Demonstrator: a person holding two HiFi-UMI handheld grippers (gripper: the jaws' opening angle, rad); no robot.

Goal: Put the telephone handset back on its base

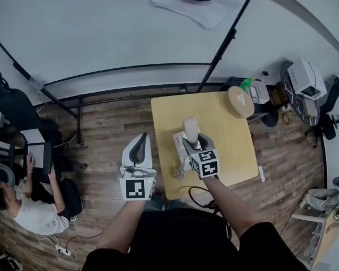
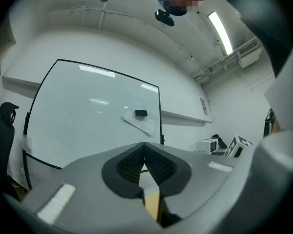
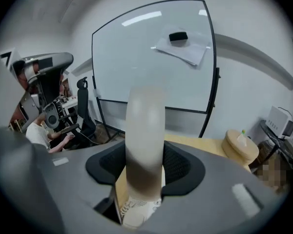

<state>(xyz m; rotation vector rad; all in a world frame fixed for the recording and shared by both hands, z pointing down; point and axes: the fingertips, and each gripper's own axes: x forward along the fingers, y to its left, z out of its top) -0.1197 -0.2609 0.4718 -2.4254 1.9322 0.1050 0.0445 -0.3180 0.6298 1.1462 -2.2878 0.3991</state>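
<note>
At 9 o'clock in the head view, off the table's edge, the left gripper (image 1: 140, 141) has its jaws together on nothing, and its own view takes in only the whiteboard (image 2: 88, 111) and the room, no phone at all. The right gripper (image 1: 192, 143) is the nearer 1, clamped on the white handset (image 1: 190, 127), whose long axis runs out along the jaws toward 12 o'clock. The base (image 1: 179, 147) sits on the wooden table (image 1: 226, 145) just under the jaws, slightly toward 8 o'clock, so the coming move is most likely down and a touch left, laying the handset flat. The head view shows the coiled cord (image 1: 182, 171) and the base's place; the right gripper view shows both pads flanking the handset, with the base at 6 o'clock (only a sliver).
</note>
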